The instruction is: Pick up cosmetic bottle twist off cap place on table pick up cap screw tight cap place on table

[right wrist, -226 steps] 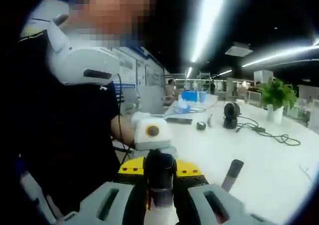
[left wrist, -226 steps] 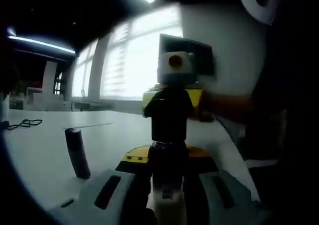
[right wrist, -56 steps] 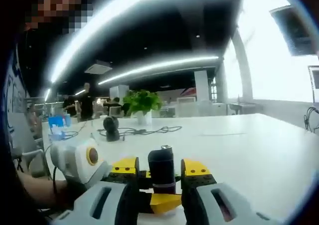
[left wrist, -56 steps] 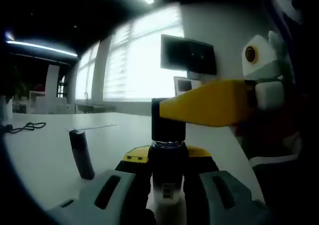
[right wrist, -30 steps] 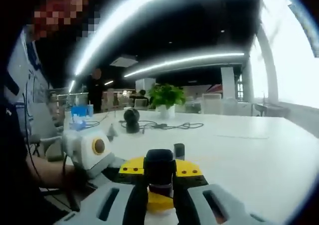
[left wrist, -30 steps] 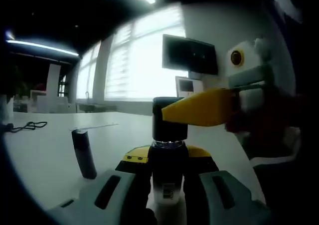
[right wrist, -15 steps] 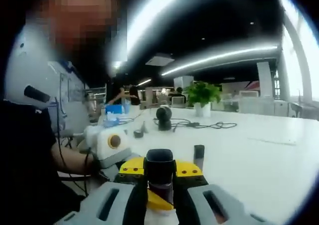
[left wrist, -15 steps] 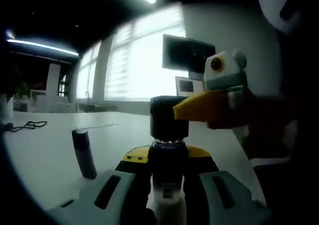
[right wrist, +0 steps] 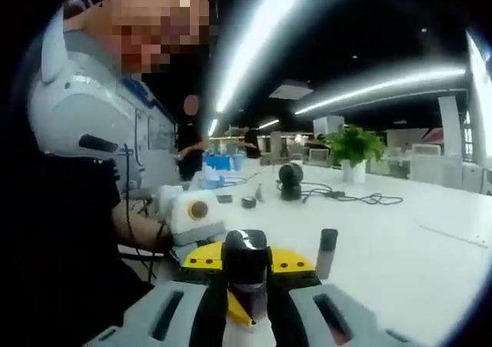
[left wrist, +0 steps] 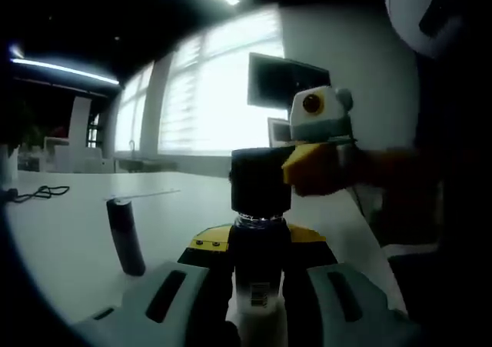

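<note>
A white cosmetic bottle (left wrist: 258, 295) with a barcode label stands upright between my left gripper's (left wrist: 260, 245) jaws, which are shut on its body. Its black cap (left wrist: 260, 181) sits on the neck above the jaws. My right gripper (left wrist: 306, 170) reaches in from the right, its yellow jaw pressed against the cap. In the right gripper view the same cap (right wrist: 246, 258) is clamped between my right gripper's (right wrist: 246, 268) yellow-tipped jaws. Both grippers hold the bottle above the white table (left wrist: 61, 231).
A dark slim cylinder (left wrist: 125, 235) stands on the table (right wrist: 407, 262) to the left of the bottle, also seen as a dark cylinder (right wrist: 327, 253). A black cable (left wrist: 37, 192), a round black device (right wrist: 290, 179) and a potted plant (right wrist: 354, 151) lie farther off. The person's torso (right wrist: 69, 231) is close.
My right gripper has rolled around the cap while staying shut on it, its body swinging from far right to behind the cap. The left gripper and bottle stayed still.
</note>
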The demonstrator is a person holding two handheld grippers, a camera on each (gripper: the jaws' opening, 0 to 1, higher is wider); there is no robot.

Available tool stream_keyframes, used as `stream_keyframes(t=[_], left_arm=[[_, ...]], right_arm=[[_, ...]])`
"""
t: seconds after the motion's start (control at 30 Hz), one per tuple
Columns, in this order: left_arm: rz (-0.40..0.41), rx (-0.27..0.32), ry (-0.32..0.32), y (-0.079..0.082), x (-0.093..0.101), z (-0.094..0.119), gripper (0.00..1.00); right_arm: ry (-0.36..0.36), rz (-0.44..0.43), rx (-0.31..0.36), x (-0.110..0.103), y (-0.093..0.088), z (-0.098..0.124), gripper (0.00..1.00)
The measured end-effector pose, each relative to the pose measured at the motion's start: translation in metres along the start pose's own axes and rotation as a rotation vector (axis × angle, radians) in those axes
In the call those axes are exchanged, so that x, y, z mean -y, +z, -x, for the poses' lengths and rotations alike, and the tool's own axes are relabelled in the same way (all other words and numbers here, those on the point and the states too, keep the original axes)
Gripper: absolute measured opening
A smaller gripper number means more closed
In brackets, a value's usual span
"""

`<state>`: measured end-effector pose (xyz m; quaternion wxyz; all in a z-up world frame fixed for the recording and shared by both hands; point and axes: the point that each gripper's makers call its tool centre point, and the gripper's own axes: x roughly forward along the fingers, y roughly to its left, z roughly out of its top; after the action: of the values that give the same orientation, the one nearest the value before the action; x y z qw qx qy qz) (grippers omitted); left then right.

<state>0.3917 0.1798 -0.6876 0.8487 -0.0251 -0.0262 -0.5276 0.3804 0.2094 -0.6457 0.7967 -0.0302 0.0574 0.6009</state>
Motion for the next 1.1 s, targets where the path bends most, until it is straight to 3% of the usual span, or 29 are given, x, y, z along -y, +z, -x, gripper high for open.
stream_keyframes(t=[0.27,0.63,0.9,1.1], left_arm=[[-0.003,0.000,0.001,0.000,0.000,0.001,0.14],[0.010,-0.001,-0.011,0.000,0.001,0.001,0.14],[0.020,-0.003,-0.018,-0.001,0.003,0.000,0.14],[0.019,-0.001,-0.010,0.000,0.001,0.000,0.14]], right_arm=[[0.202,0.018,-0.045,-0.001,0.000,-0.002,0.12],[0.391,0.074,-0.074,-0.005,0.000,-0.005,0.12],[0.572,0.108,-0.112,-0.008,-0.001,-0.004,0.12],[0.619,0.106,-0.105,-0.013,0.000,-0.009,0.12]])
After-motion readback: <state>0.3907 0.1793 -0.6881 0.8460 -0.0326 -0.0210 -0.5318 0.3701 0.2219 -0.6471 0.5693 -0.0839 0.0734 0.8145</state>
